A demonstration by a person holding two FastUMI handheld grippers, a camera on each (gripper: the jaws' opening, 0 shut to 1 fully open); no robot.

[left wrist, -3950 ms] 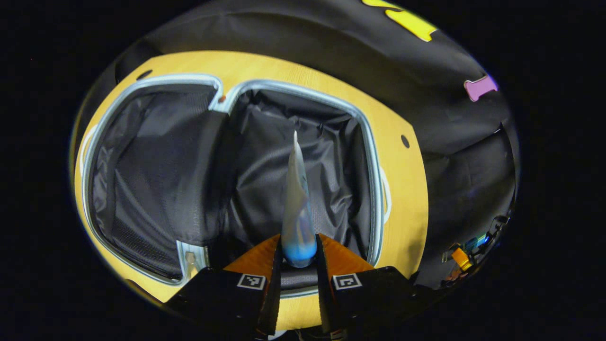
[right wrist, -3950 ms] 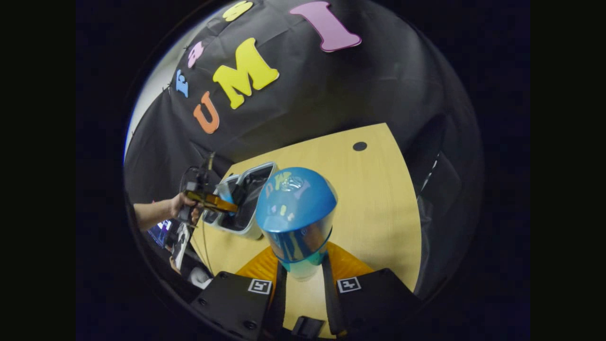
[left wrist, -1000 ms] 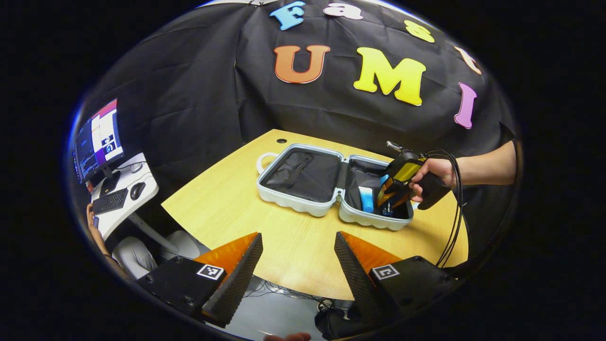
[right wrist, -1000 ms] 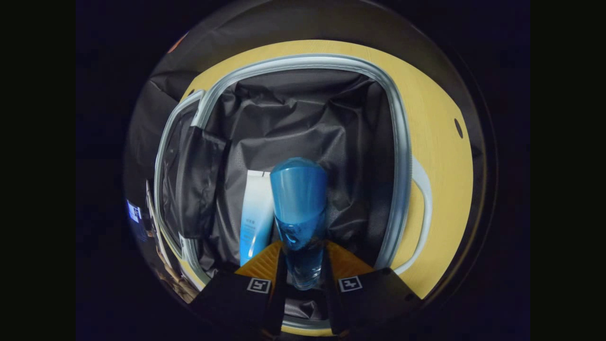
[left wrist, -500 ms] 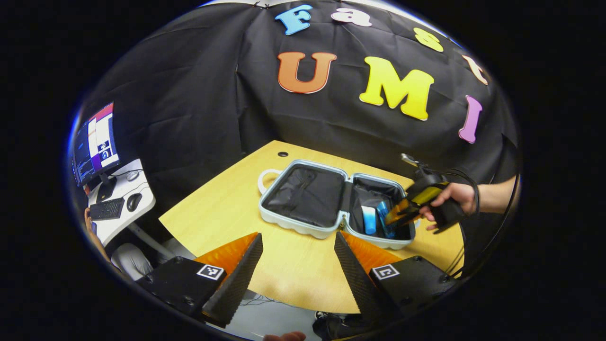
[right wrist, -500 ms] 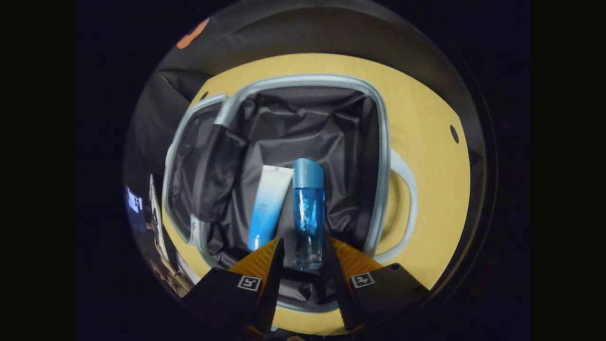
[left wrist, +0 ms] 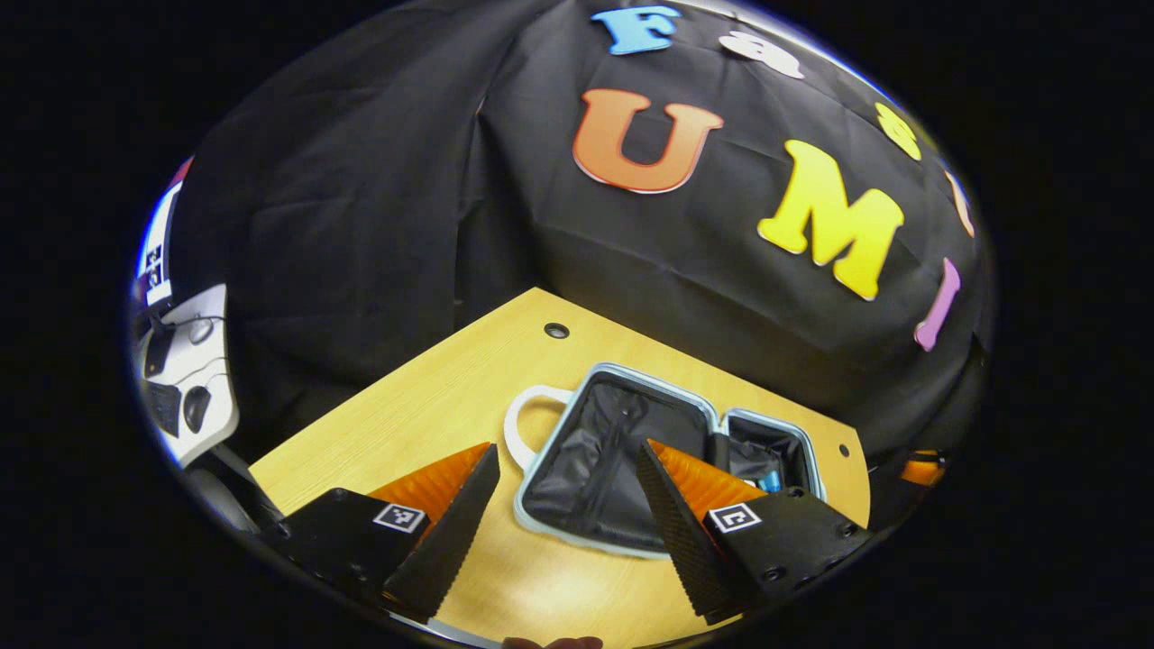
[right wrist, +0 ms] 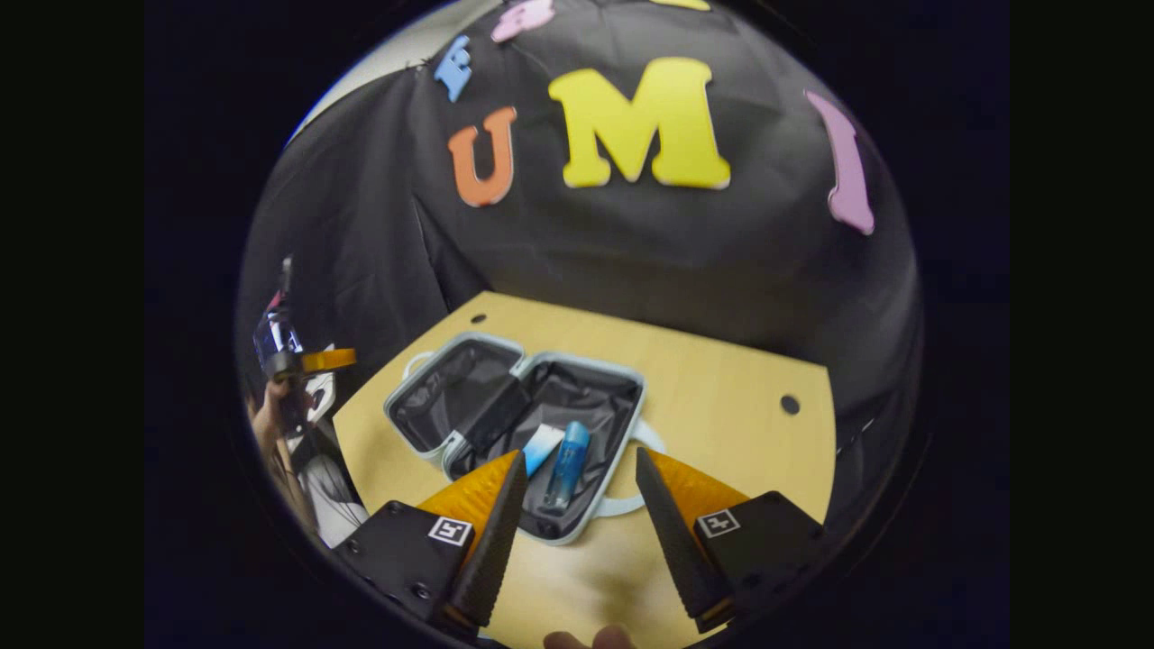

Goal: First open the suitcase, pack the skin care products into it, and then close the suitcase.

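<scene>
Now the right gripper (right wrist: 570, 518) had pulled well back from the suitcase (right wrist: 577, 532); half a second earlier its orange fingers had hung just over the open half with the bottle between their tips, and a second earlier they had been clamped on that bottle. By this moment it was released, its jaws spread wide with nothing between them, held above the near edge of the wooden table (right wrist: 721, 379). The left gripper (left wrist: 566, 514) had swung too, so that in the left gripper view the suitcase (left wrist: 541, 527) sat close behind its fingers rather than out across the table (left wrist: 424, 397), and the hand that had been reaching into the case was gone from that view. Its jaws stood wide apart as before, holding nothing.

The pale blue hard-shell suitcase lay opened flat on the table, both black-lined halves facing up and a looped handle at each outer end. In the right gripper view, the half nearer the right gripper held both skin care products, side by side and touching or nearly so: the blue bottle (right wrist: 566, 465) lying on its side with its cap pointing away, and the white-and-blue tube (right wrist: 542, 448) to its left. The other half held only its lining and a dark fabric flap. In the left gripper view, a sliver of blue (left wrist: 769, 481) showed inside the far half.
</scene>
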